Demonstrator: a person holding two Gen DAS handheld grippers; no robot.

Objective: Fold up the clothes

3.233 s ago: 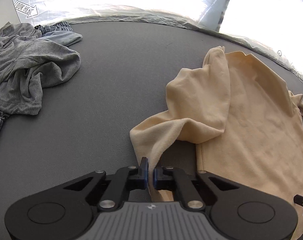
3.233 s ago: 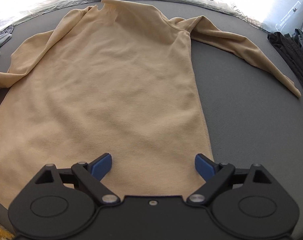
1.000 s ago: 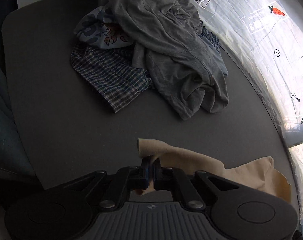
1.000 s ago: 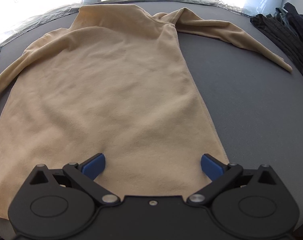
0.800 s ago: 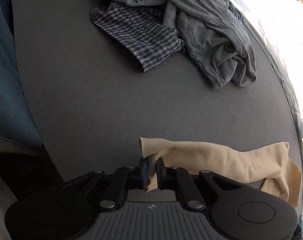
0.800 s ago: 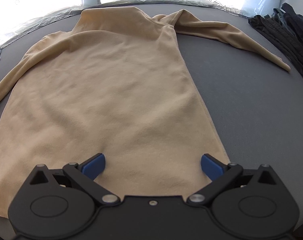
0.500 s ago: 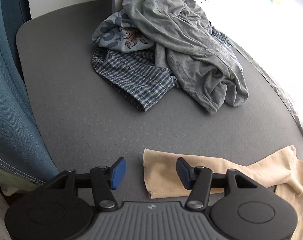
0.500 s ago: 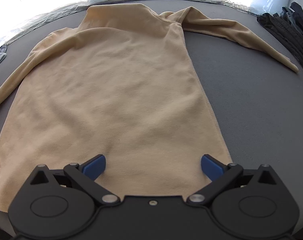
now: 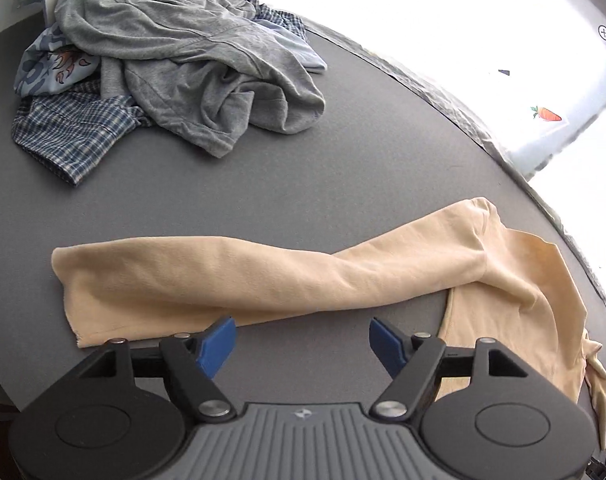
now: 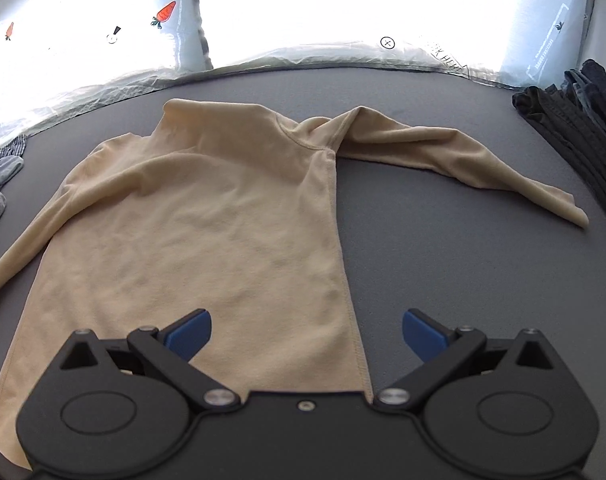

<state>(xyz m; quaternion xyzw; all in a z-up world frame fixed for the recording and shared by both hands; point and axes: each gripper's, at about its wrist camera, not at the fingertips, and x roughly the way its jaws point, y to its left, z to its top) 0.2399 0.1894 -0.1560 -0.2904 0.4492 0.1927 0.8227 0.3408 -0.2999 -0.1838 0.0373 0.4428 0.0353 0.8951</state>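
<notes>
- Here the tan long-sleeved shirt (image 10: pixel 207 232) lies spread flat on the grey desk (image 10: pixel 443 272), body in the middle, collar towards the far edge by the bright window.
- Its left sleeve (image 9: pixel 223 280) stretches straight out to the left, cuff near the desk's left edge; its right sleeve (image 10: pixel 455 160) angles out to the right, lightly creased at the armpit.
- The left gripper (image 9: pixel 303 338) hangs just over the near edge of the left sleeve; its fingers (image 9: pixel 217 338) have just been opening and now stand wide, with nothing between them.
- The right gripper (image 10: pixel 307 330) hovers above the shirt's near right hem, fingers spread wide, holding nothing.
- The fabric looks thin, soft and light: likely it drapes, sags and drags wrinkles when lifted from one point.
- Good holds seem the stitched parts: a cuff, the shoulder seam or a hem corner, pinched through both layers.
- A heap of grey and checked clothes (image 9: pixel 163 72) sits far left; dark clothes (image 10: pixel 575 112) lie far right.
</notes>
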